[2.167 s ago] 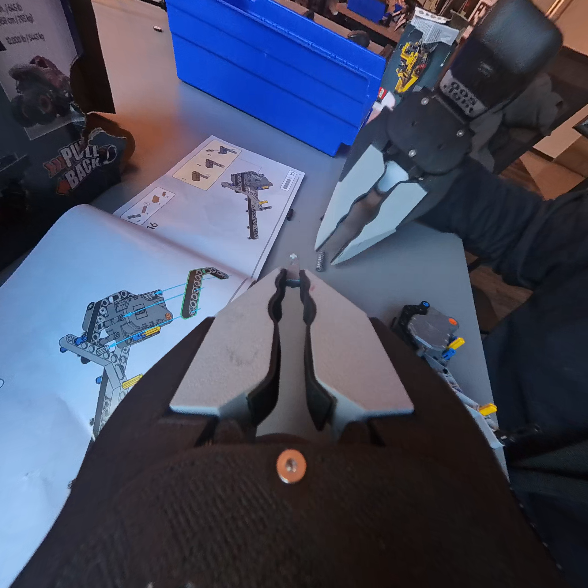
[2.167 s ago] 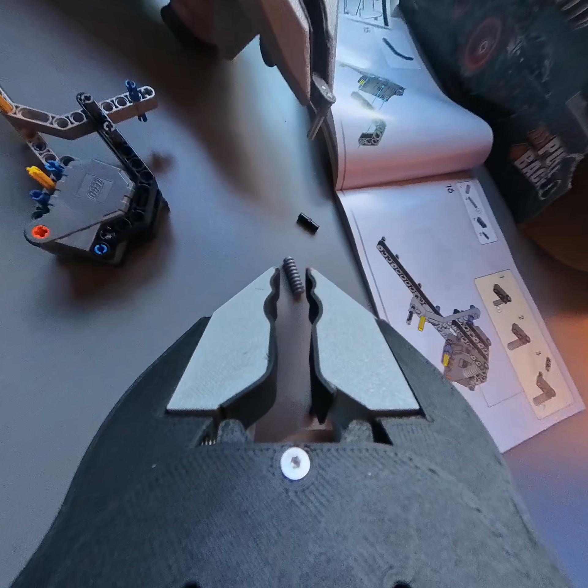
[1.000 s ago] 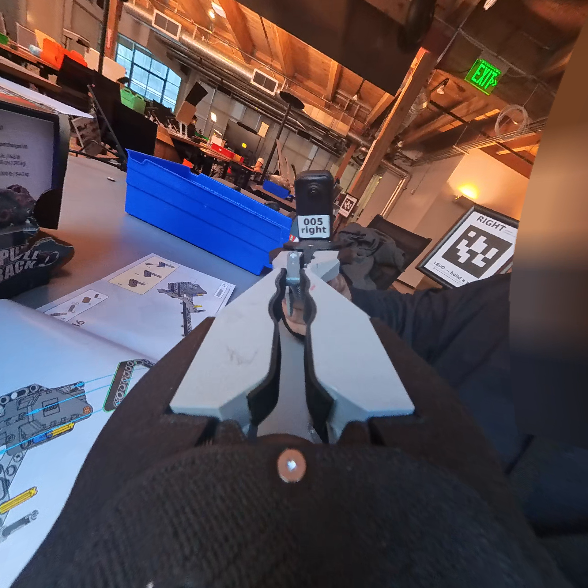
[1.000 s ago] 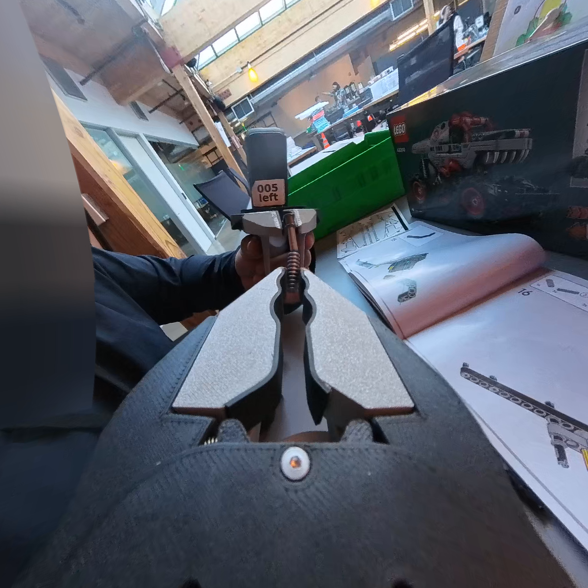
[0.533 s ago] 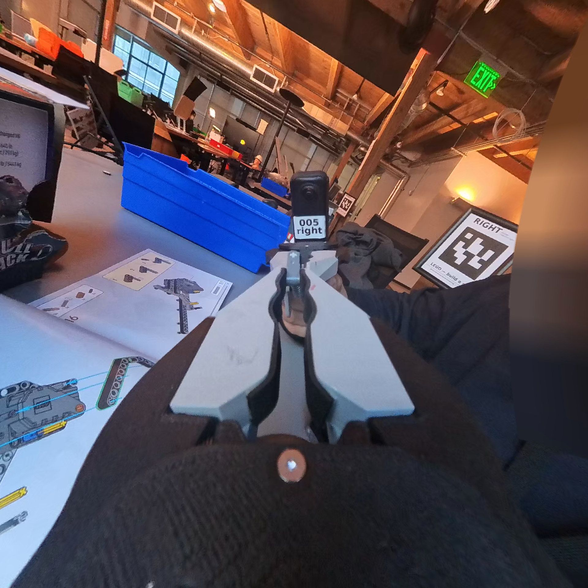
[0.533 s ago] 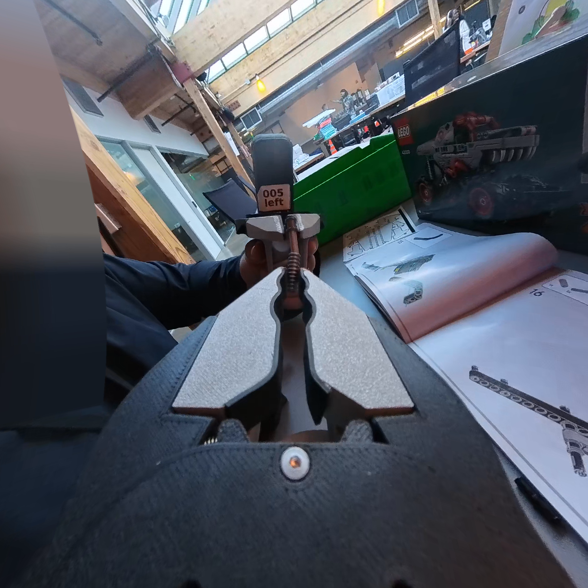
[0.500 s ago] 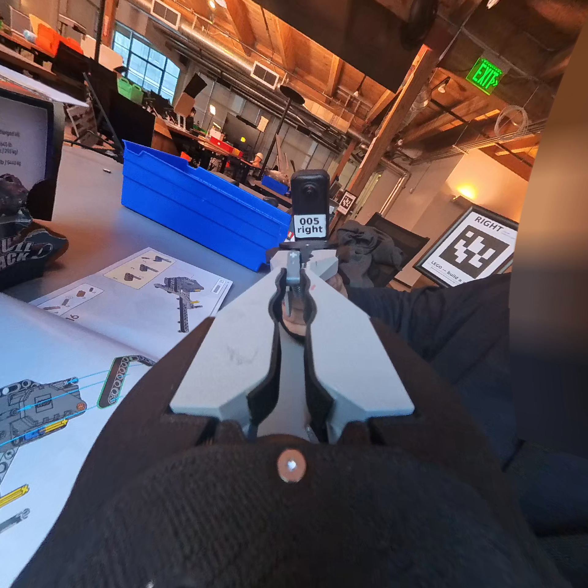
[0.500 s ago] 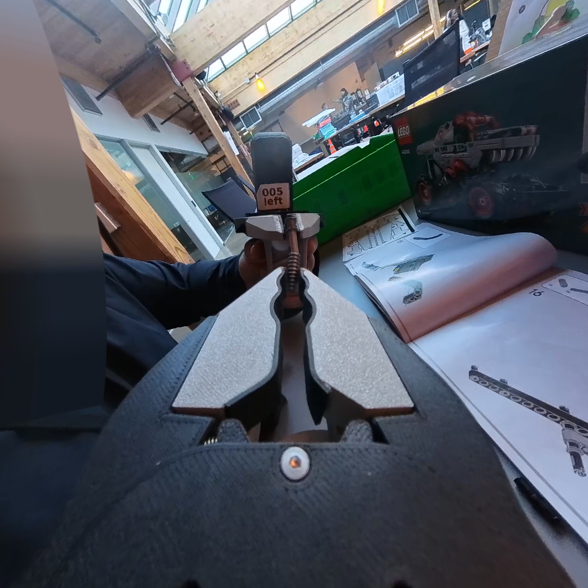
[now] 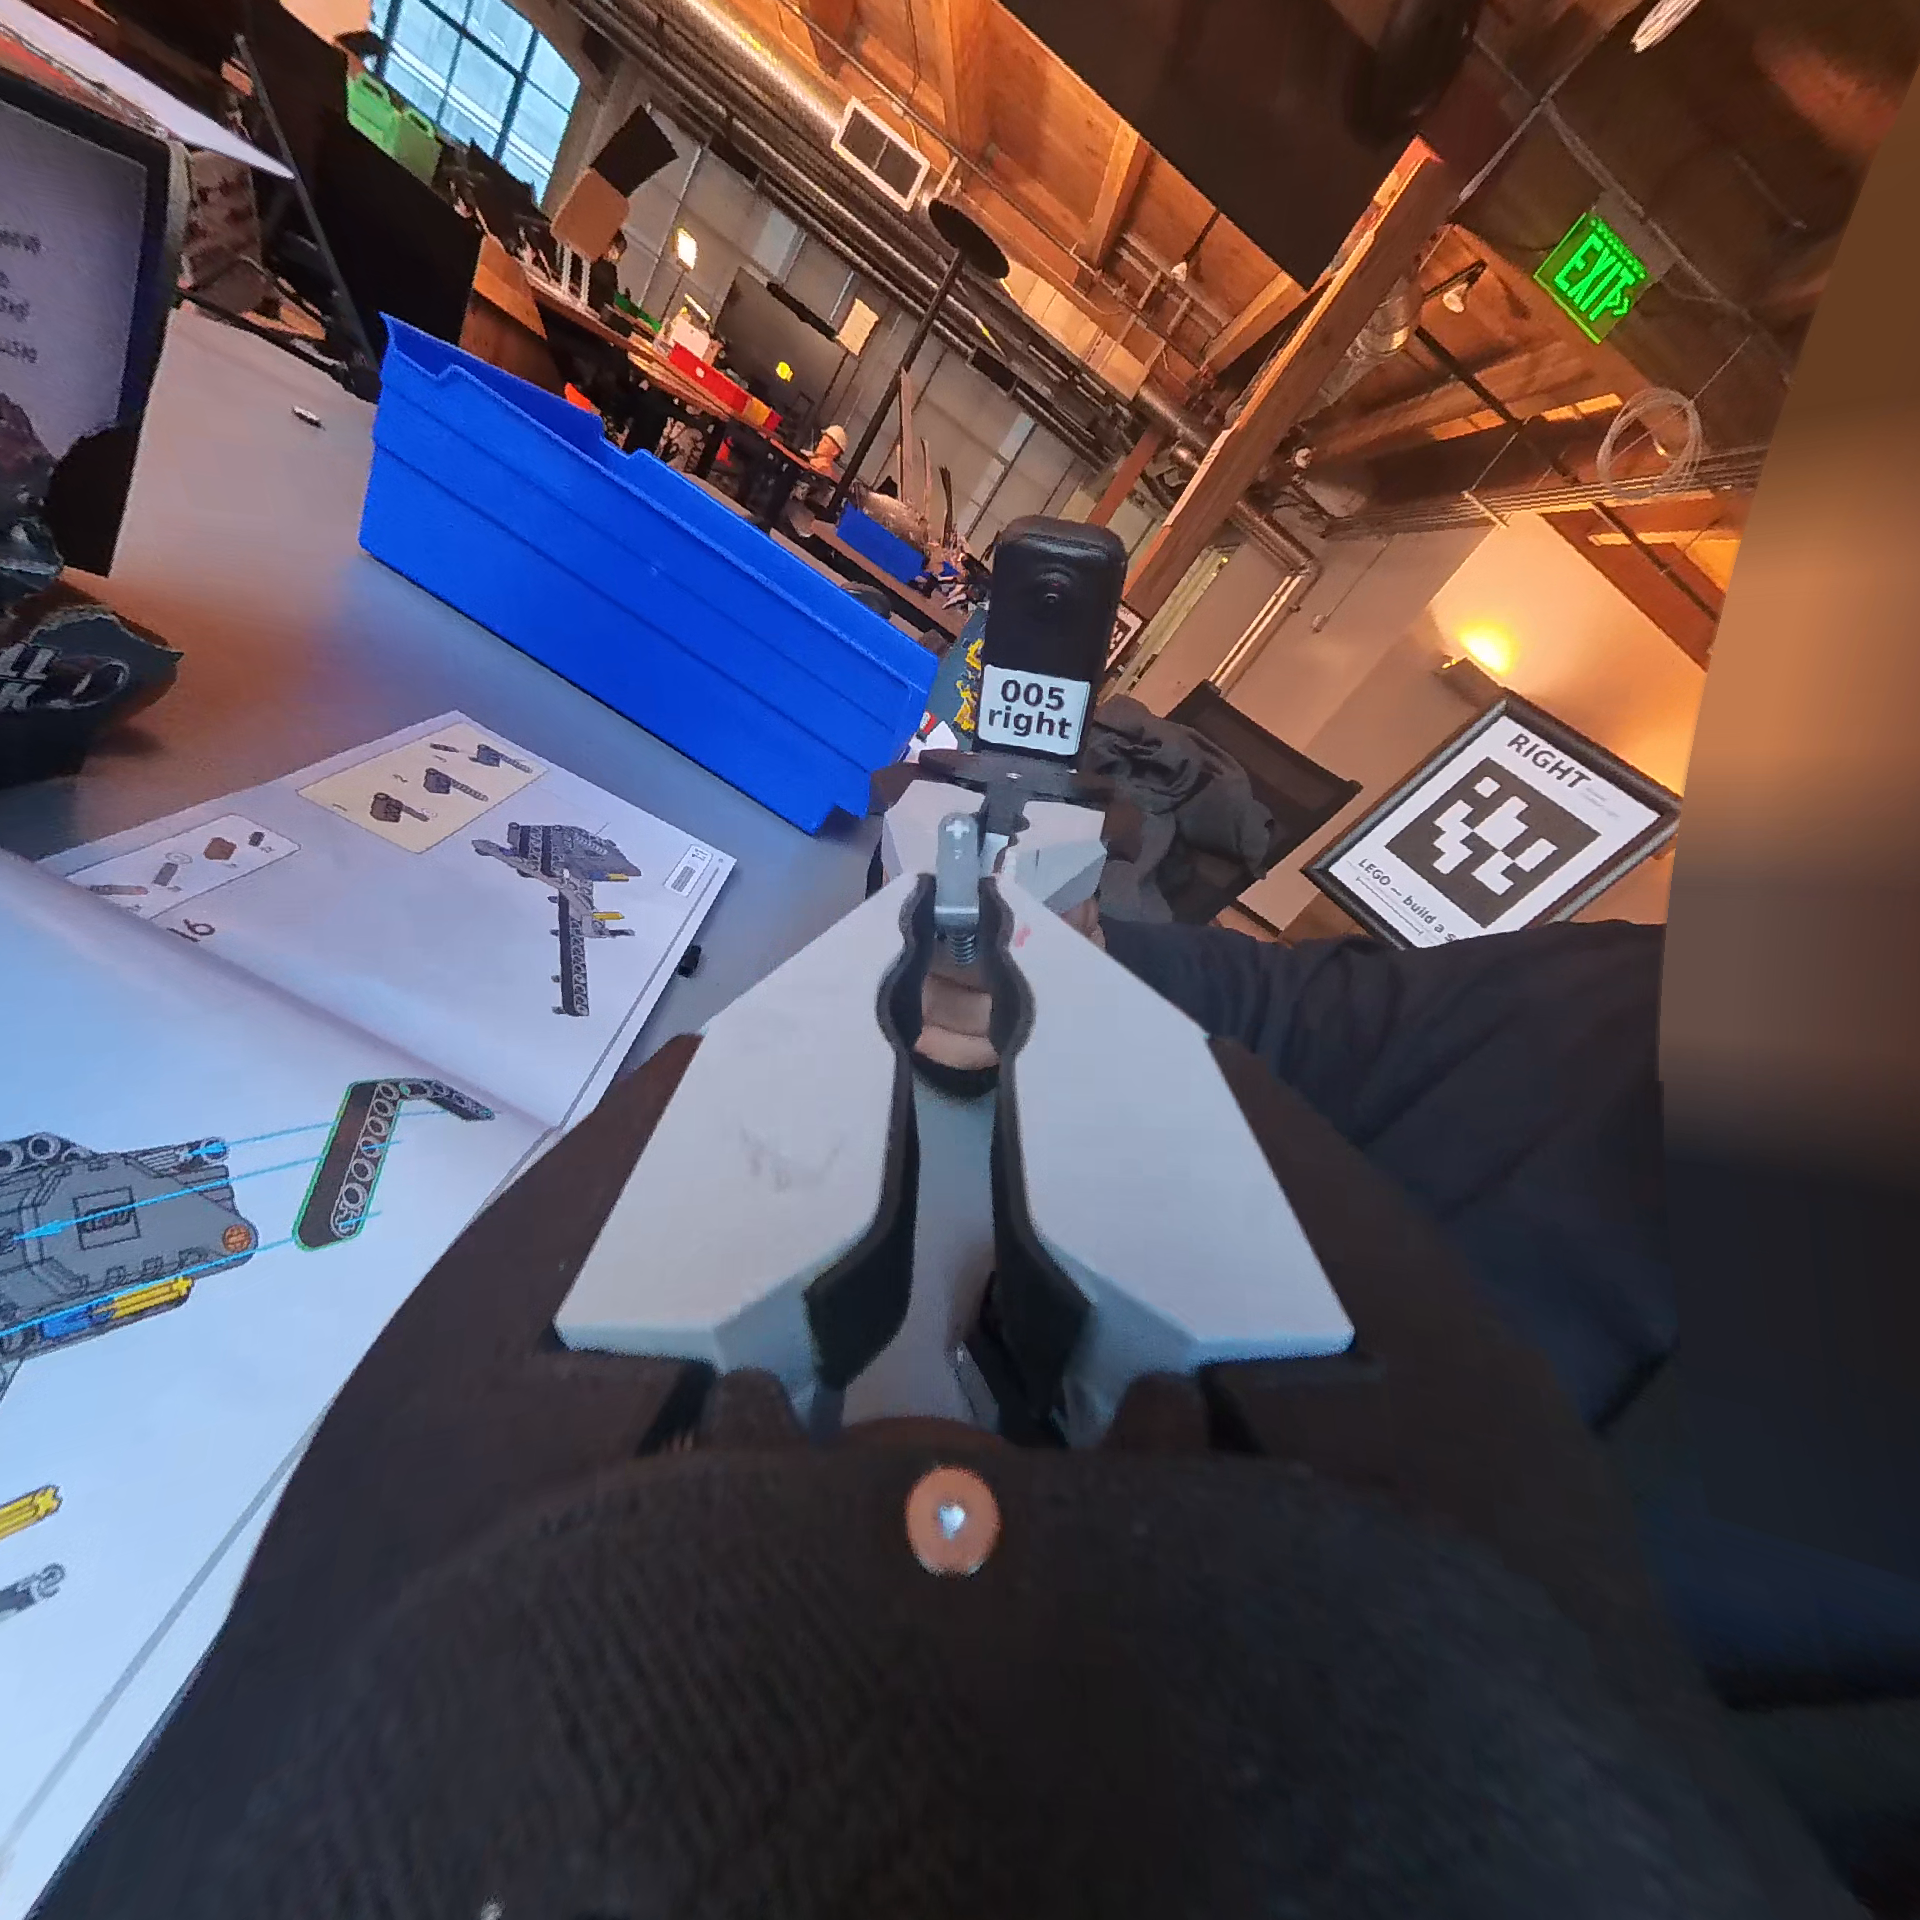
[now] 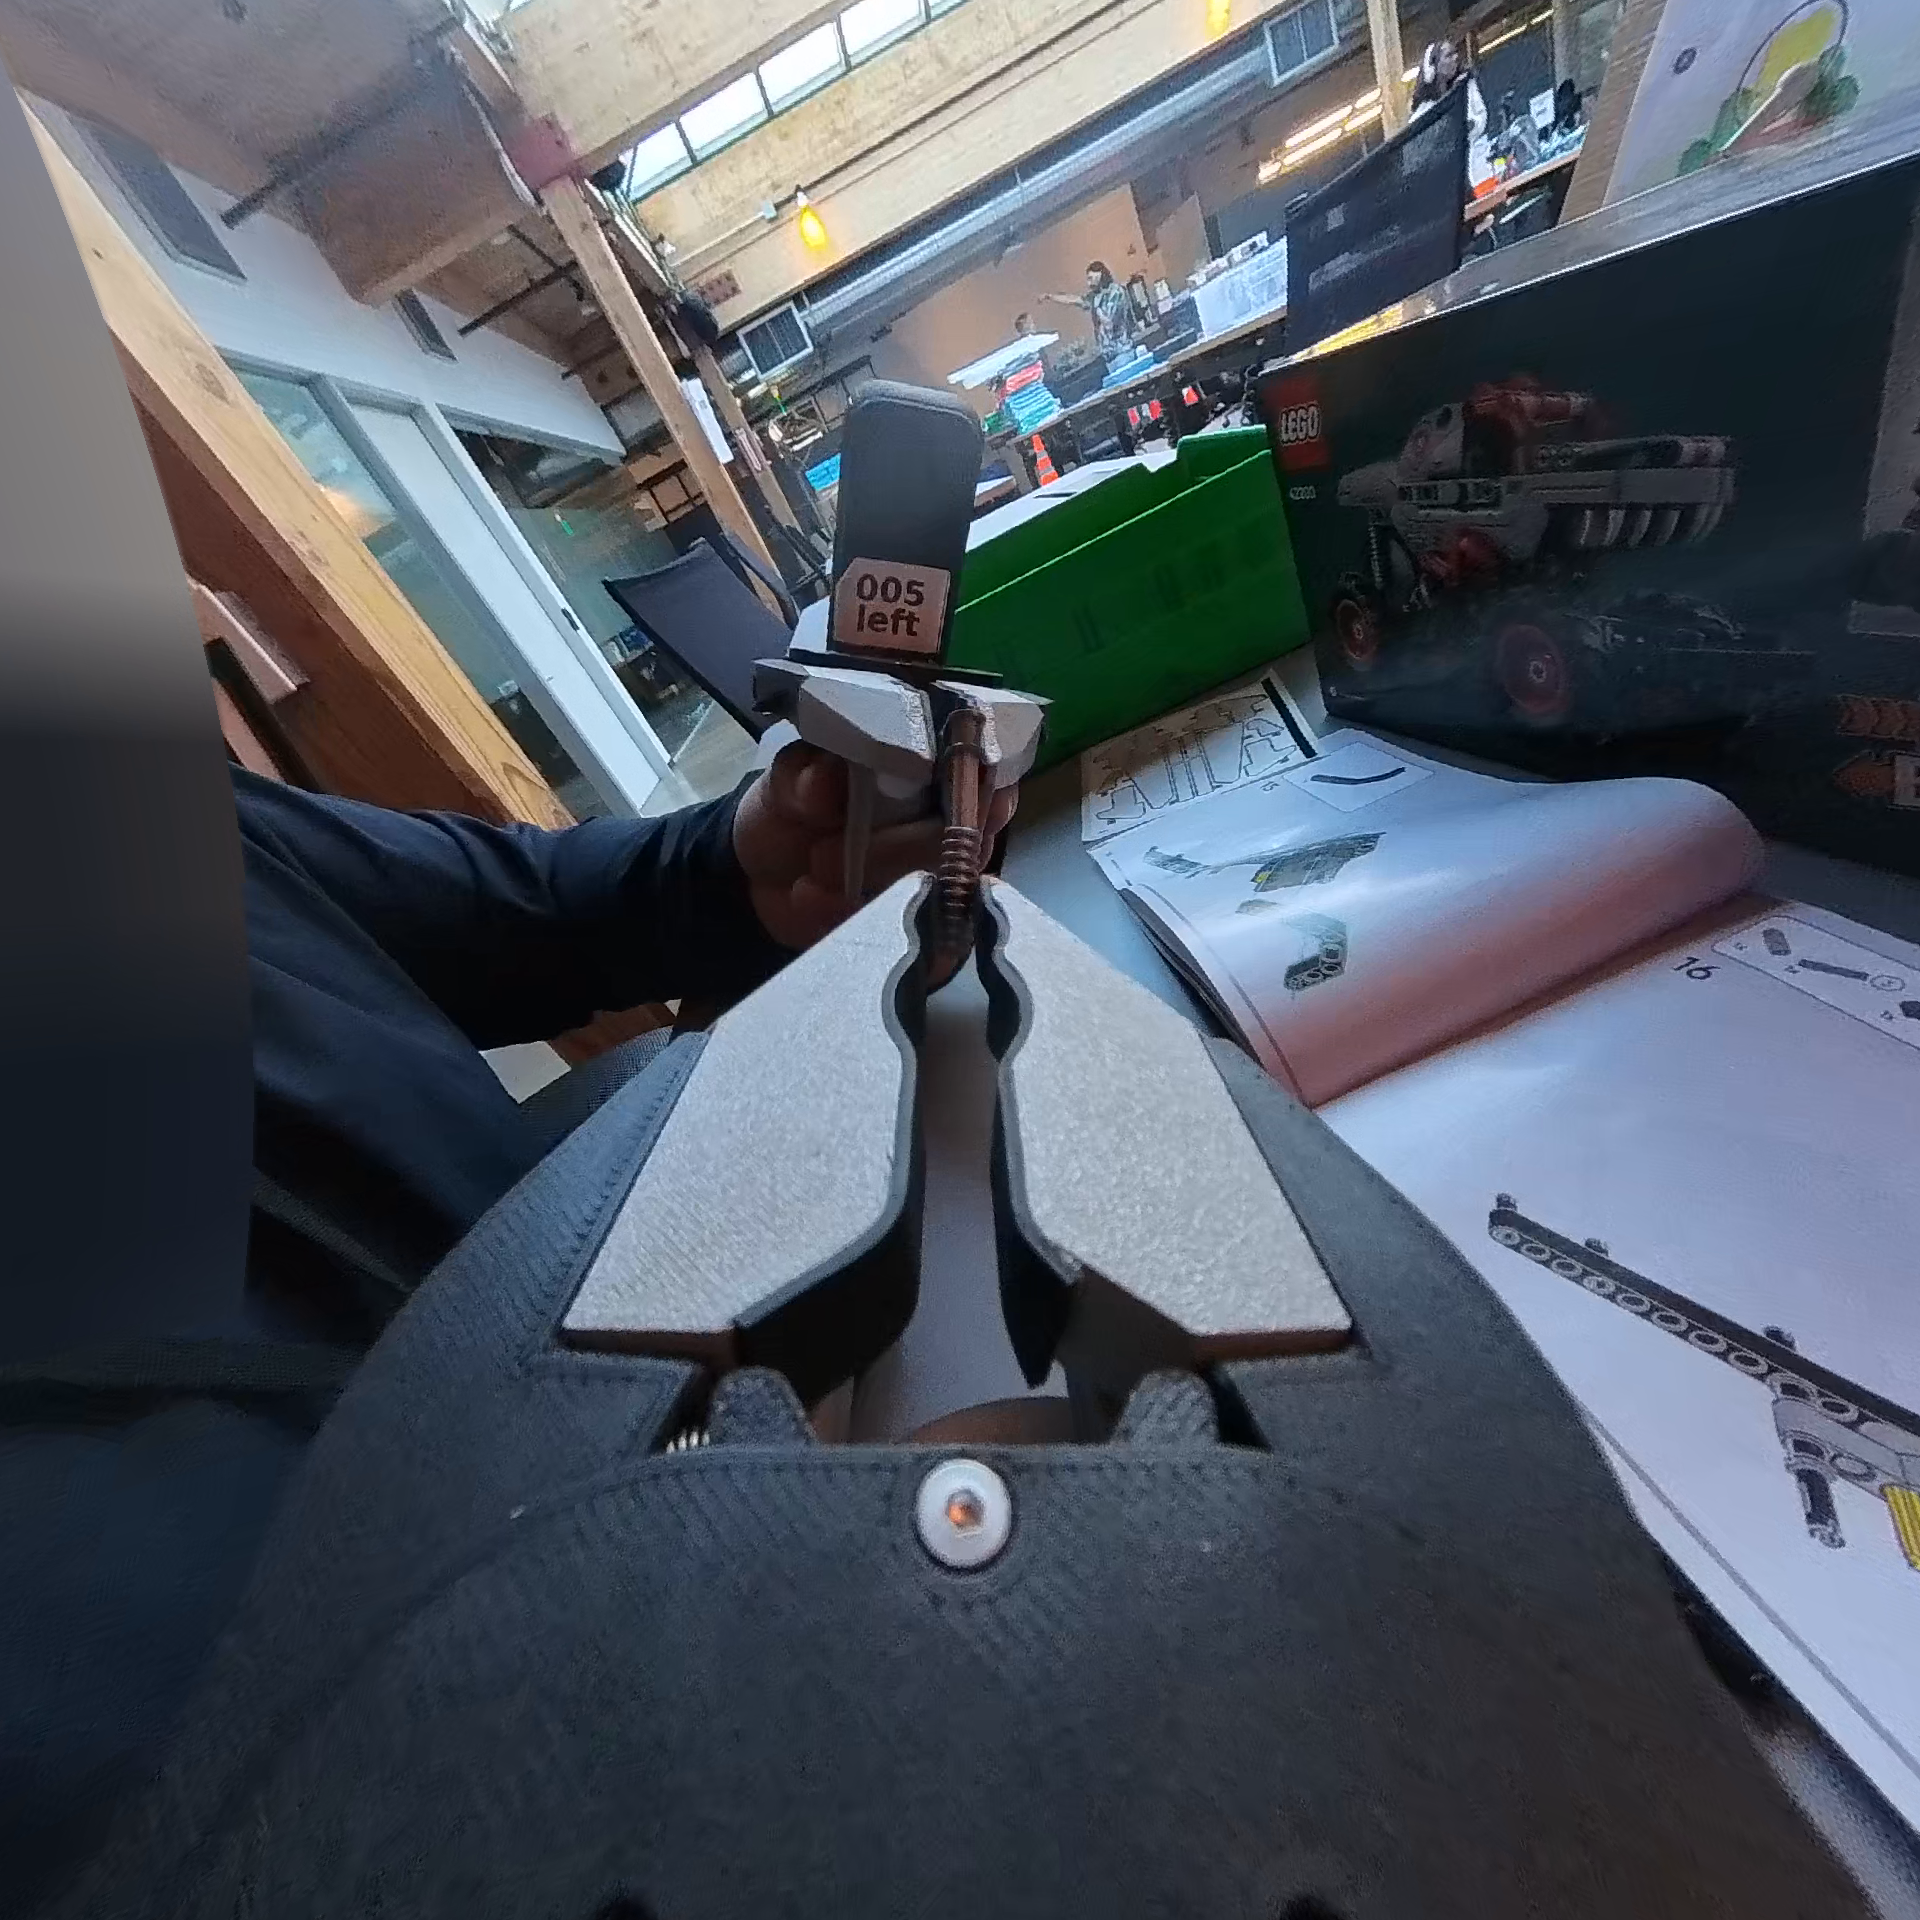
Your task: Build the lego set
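Lego pin (image 9: 957, 871), a grey rod, is clenched in the left gripper (image 9: 956, 906) and raised above the open instruction booklet (image 9: 260, 997), tip to tip with the coil spring (image 10: 953, 868) that the right gripper (image 10: 953, 906) pinches. Spring and pin meet end on, and both grippers hang in the air off the booklet's edge. Beyond the booklet a blue bin (image 9: 623, 592) sits on the grey table (image 9: 281, 665).

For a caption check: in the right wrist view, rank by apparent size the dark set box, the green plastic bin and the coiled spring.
1. Dark cardboard set box, cropped by the frame, and nearer than the bin.
2. Green plastic bin.
3. Small coiled metal spring, pinched at the right claw tips.
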`<control>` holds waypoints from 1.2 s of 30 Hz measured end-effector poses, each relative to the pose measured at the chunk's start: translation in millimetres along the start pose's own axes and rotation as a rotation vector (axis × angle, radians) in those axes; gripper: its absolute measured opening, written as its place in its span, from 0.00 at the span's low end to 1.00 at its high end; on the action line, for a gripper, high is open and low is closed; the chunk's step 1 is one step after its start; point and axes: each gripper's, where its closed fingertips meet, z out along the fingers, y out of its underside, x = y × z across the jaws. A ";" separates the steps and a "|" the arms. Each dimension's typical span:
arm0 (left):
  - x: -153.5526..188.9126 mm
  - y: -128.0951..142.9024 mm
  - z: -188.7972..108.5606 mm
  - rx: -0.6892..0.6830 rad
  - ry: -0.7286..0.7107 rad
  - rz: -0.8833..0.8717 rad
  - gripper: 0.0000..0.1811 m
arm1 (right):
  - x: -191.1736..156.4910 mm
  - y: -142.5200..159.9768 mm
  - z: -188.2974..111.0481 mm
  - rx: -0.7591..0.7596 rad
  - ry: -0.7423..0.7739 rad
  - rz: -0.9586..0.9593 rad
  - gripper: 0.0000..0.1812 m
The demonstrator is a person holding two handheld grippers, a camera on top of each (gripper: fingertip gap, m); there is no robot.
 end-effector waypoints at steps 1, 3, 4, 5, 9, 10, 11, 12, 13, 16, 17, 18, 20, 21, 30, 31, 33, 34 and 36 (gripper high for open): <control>0.2 0.1 -0.1 -0.003 0.000 0.001 0.03 | -0.2 0.0 0.1 0.000 -0.001 0.002 0.02; -0.4 1.1 -0.3 -0.013 -0.007 0.005 0.03 | 0.7 0.8 0.3 -0.003 0.003 0.003 0.02; -0.6 1.6 -0.3 -0.017 -0.009 0.007 0.03 | 0.7 1.2 0.3 -0.006 0.002 0.005 0.02; -0.5 1.7 -0.3 -0.018 -0.008 0.007 0.03 | 0.7 1.2 0.2 -0.005 0.000 0.009 0.02; -1.4 2.8 0.0 -0.022 -0.013 0.007 0.04 | 1.7 1.5 -0.1 -0.007 0.000 0.020 0.02; -1.7 2.9 0.1 -0.023 -0.015 0.009 0.04 | 1.9 1.6 -0.1 -0.007 -0.001 0.023 0.02; -2.0 3.6 0.4 -0.027 -0.018 0.012 0.03 | 2.1 2.4 0.2 -0.011 -0.002 0.026 0.02; -2.3 4.1 0.6 -0.030 -0.022 0.017 0.03 | 2.4 3.5 0.4 -0.016 -0.002 0.028 0.02; -2.6 4.5 0.8 -0.033 -0.027 0.023 0.03 | 3.0 4.2 0.4 -0.020 0.001 0.027 0.02; -4.3 6.8 0.3 -0.061 -0.046 0.039 0.04 | 4.5 6.5 0.6 -0.038 0.016 0.007 0.02; -3.5 7.0 -0.1 -0.068 -0.043 0.040 0.03 | 3.6 6.9 1.1 -0.042 0.015 -0.003 0.02; -2.7 7.0 -0.4 -0.069 -0.040 0.040 0.03 | 3.1 7.4 1.4 -0.048 0.020 -0.018 0.02; -4.7 9.4 -0.6 -0.087 -0.051 0.045 0.03 | 6.1 11.4 1.5 -0.088 0.064 -0.091 0.02; -6.8 11.9 -0.7 -0.106 -0.064 0.058 0.03 | 8.9 14.8 1.5 -0.117 0.095 -0.139 0.02; -9.4 28.5 0.5 -0.225 -0.097 0.157 0.03 | 12.3 33.3 5.4 -0.239 0.147 -0.249 0.02; -8.7 28.1 0.3 -0.224 -0.093 0.158 0.03 | 11.2 32.3 5.0 -0.232 0.139 -0.246 0.02; -8.4 28.2 -0.4 -0.227 -0.088 0.151 0.03 | 11.1 30.2 4.0 -0.219 0.132 -0.233 0.02; -9.7 28.6 -0.9 -0.229 -0.092 0.150 0.04 | 12.1 29.2 3.4 -0.214 0.135 -0.224 0.02; -12.7 30.8 -1.6 -0.241 -0.099 0.142 0.03 | 14.5 28.4 2.1 -0.212 0.144 -0.216 0.02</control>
